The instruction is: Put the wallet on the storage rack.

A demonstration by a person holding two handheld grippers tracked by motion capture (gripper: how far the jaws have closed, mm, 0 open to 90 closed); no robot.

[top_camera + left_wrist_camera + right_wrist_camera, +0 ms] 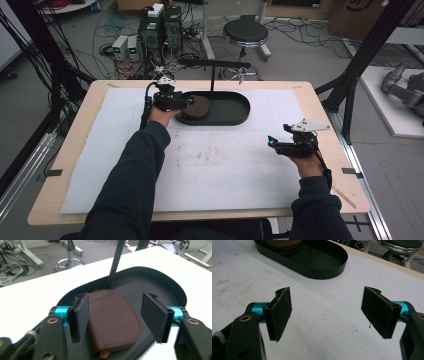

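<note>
Left tongs [115, 315], forearm stretched forward, hang open above a brown zip pouch [112, 320] lying in the black oval tray [175, 287]; right tongs [327, 312] rest open over the counter [324, 340], well apart

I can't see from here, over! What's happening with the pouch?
Left gripper open above brown pouch. Pouch lies in black tray. Right gripper open, empty.
</note>
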